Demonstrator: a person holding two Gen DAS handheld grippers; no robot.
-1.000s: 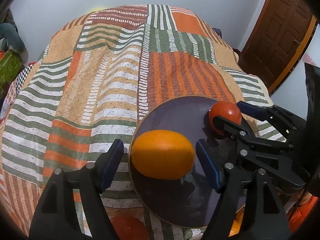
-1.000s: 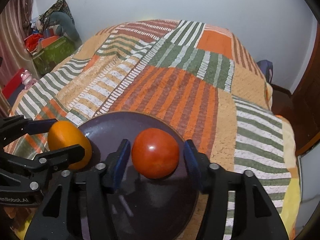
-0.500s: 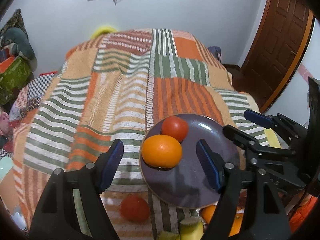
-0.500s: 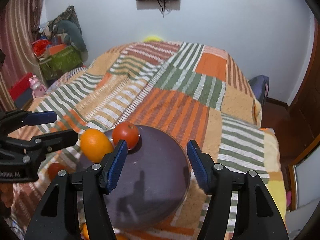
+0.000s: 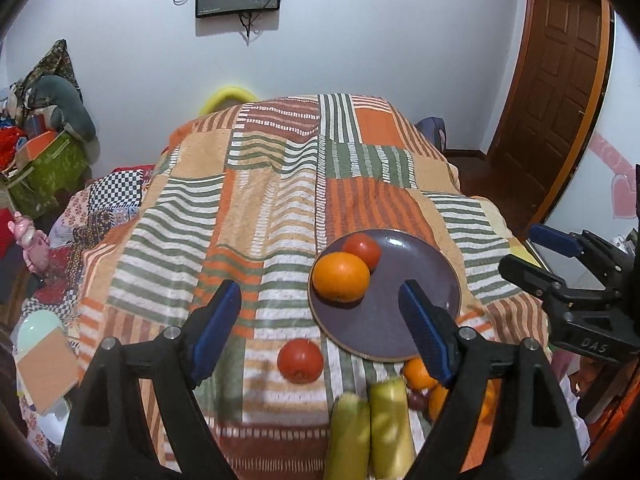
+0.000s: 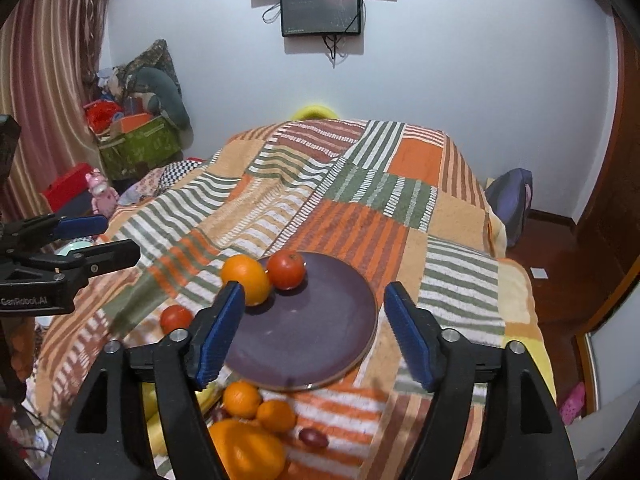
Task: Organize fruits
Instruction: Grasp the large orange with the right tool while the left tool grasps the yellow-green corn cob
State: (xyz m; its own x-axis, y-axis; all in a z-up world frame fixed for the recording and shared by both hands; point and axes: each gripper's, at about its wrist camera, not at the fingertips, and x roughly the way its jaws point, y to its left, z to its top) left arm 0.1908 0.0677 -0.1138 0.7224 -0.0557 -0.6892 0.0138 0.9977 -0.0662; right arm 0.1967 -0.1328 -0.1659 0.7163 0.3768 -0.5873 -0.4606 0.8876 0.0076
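A dark purple plate (image 5: 416, 280) (image 6: 320, 320) lies on a striped bedspread (image 5: 260, 208). On its far left part rest an orange (image 5: 341, 282) (image 6: 246, 279) and a tomato (image 5: 362, 250) (image 6: 285, 269), touching each other. My left gripper (image 5: 316, 322) hangs above the plate's near left edge, jaws opening, nothing between them. My right gripper (image 6: 310, 332) hovers over the plate, jaws opening and empty. A second tomato (image 5: 300, 360) (image 6: 176, 319) lies on the cloth left of the plate. Near the front lie small oranges (image 6: 241, 399), a large orange fruit (image 6: 246, 450), yellow-green bananas (image 5: 370, 432) and a grape (image 6: 313, 437).
A wooden door (image 5: 560, 80) stands to the right and a screen (image 6: 320, 10) hangs on the far wall. Boxes and cloth bundles (image 6: 136, 136) pile up at the left. A blue bag (image 6: 516, 200) leans beside the bed's right edge.
Both grippers have let go and pulled up and back from the plate; the orange and tomato now rest on it. More fruit at the near edge has come into view.
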